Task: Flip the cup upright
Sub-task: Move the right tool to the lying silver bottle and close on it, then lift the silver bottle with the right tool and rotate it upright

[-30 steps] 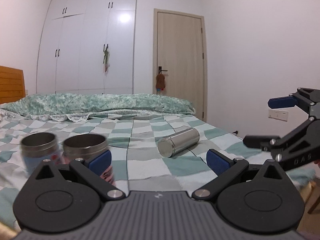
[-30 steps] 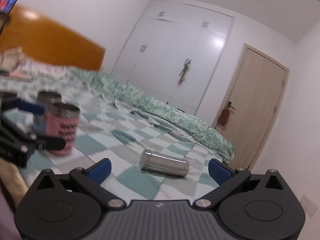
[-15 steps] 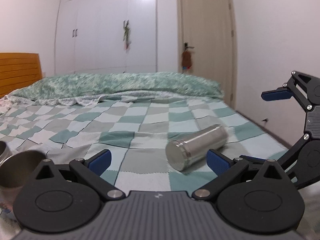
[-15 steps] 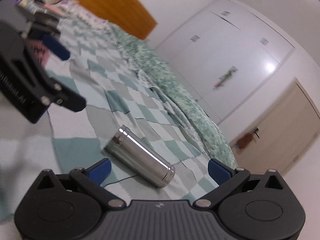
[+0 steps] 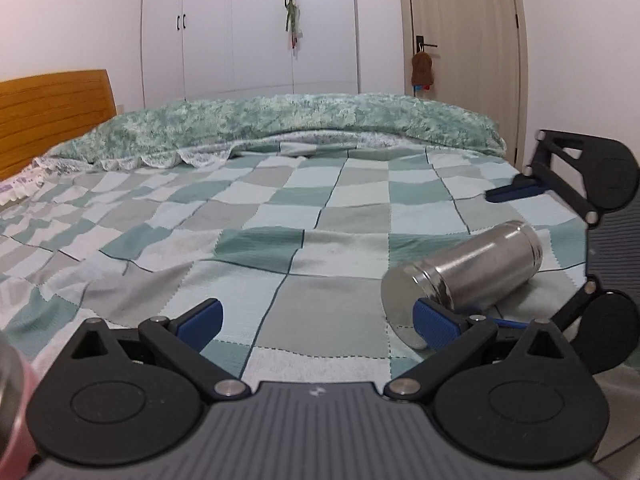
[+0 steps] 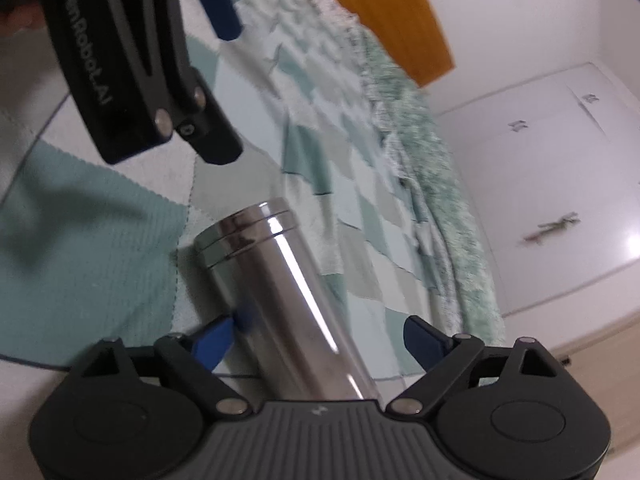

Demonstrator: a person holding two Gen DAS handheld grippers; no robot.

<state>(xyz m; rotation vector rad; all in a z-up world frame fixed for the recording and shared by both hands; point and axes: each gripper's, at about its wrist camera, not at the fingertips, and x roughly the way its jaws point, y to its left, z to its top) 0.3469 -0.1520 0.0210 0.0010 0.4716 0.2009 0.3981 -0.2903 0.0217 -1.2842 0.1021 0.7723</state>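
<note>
The steel cup [image 5: 476,276] lay on its side on the checked quilt [image 5: 280,216], its flat end turned toward the left tongs [image 5: 316,320] and its far end pointing off to the right. In the right wrist view the same cup [image 6: 288,300] ran lengthwise between the two blue pads [image 6: 214,340] of the right tongs [image 6: 320,340]. Those tongs stood wide: the left pad was just beside the cup's wall, though whether it touched could not be told, and the right pad was clear of the cup. Nothing was clamped on the cup.

The left tongs were also spread wide, with only quilt between the pads. Their right pad [image 5: 434,322] sat in front of the cup's near end in the picture; contact there could not be told. From the left wrist view the right tongs [image 5: 516,254] straddled the cup's far end, one finger above it and one below.

Beyond the cup a green blanket [image 5: 288,124] was bunched across the far side of the bed, with a wooden headboard [image 5: 52,116] to the cup's far left. Behind the blanket stood a white wardrobe [image 5: 248,28] and, to its right, a door [image 5: 460,28]. A pink blurred thing [image 5: 12,408] showed at the lower left edge, well apart from the cup.
</note>
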